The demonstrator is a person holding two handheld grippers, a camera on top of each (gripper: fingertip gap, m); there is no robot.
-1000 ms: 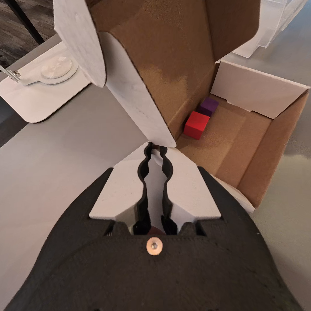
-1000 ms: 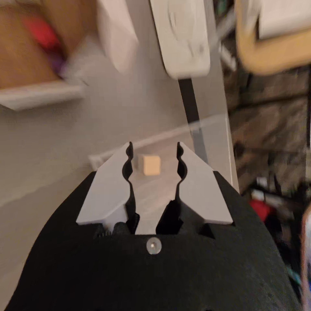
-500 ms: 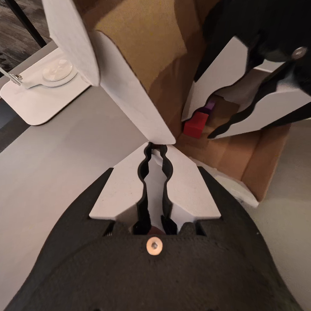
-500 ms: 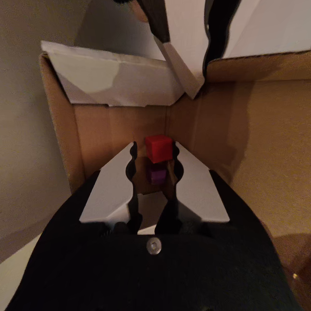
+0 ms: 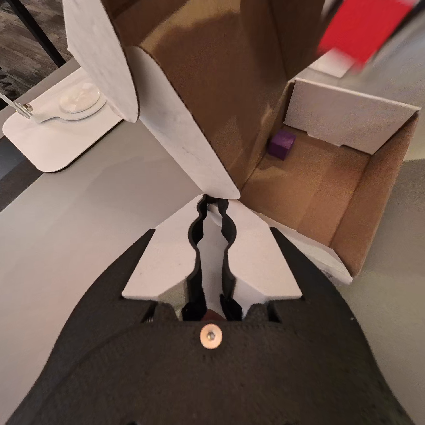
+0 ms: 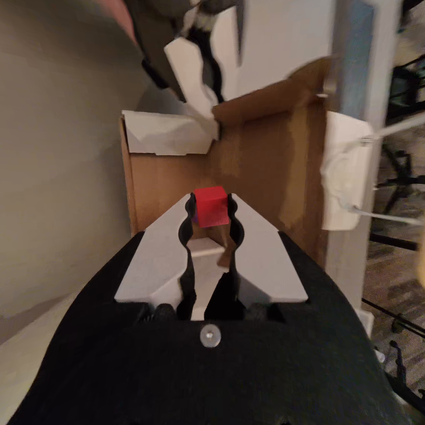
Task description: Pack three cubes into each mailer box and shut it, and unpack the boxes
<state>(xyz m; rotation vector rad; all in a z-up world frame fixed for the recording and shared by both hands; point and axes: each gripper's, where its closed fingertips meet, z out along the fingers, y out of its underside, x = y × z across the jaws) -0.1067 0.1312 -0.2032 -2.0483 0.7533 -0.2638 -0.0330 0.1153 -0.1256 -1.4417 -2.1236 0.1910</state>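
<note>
- The red cube (image 6: 212, 208) is now out of the mailer box (image 5: 377, 207), gripped by the right gripper (image 6: 211, 198).
- Only the purple cube (image 5: 282, 146) remains inside.
- The left gripper (image 5: 212, 199) stays closed on the box's front wall.

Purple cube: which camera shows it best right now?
The left wrist view. There the purple cube sits in plain sight on the floor of the open mailer box, against the back wall. In the right wrist view only a purple sliver shows behind the red cube held in the right tongs.
</note>
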